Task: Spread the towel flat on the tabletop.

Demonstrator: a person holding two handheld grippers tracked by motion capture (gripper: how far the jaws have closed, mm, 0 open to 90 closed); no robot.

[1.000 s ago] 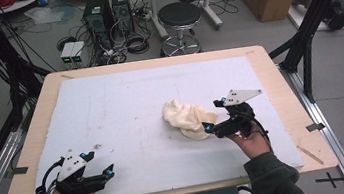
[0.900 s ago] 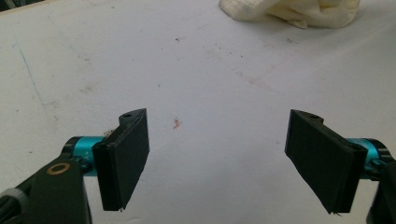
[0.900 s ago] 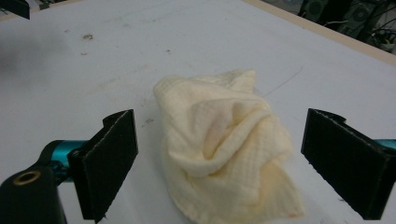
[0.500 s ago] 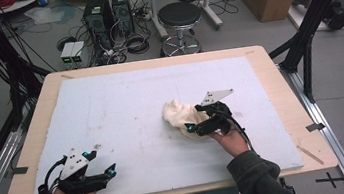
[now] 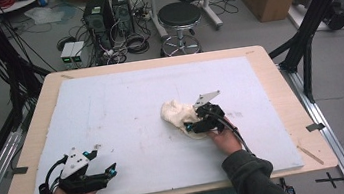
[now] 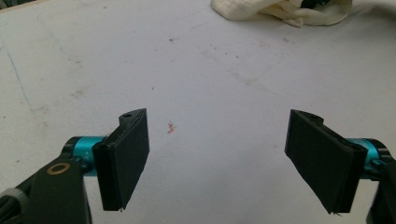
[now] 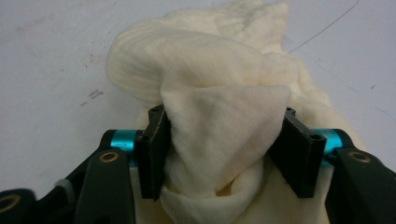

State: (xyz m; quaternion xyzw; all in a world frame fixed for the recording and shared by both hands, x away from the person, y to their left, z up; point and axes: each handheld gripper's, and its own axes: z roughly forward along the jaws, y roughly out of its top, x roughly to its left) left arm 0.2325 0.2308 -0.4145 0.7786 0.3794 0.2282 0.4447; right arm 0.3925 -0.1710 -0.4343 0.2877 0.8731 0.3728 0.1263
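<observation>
A crumpled cream cloth (image 5: 178,115) lies in a loose heap a little right of the middle of the white-covered bench (image 5: 126,108). The right tool (image 5: 195,125) now sits right at the near edge of that heap; a second ago it was further to the right, just off the cloth's side, and it has slid in toward the fabric since. In the right gripper view, a thick fold of the cloth (image 7: 219,140) bulges up between the two black jaws, which press against it from both sides without having closed fully, so the right tool (image 7: 224,154) is grasping the cloth, though how firm that hold is cannot be told. The rest of the heap spreads out beyond the jaws, resting on the bench. The left tool (image 5: 103,172) has hardly moved: it stays low at the near left corner, well apart from the cloth, jaws spread wide and holding nothing, with bare bench surface between them in the left gripper view (image 6: 217,158). The grab seems made, and lifting or spreading the cloth probably follows.
</observation>
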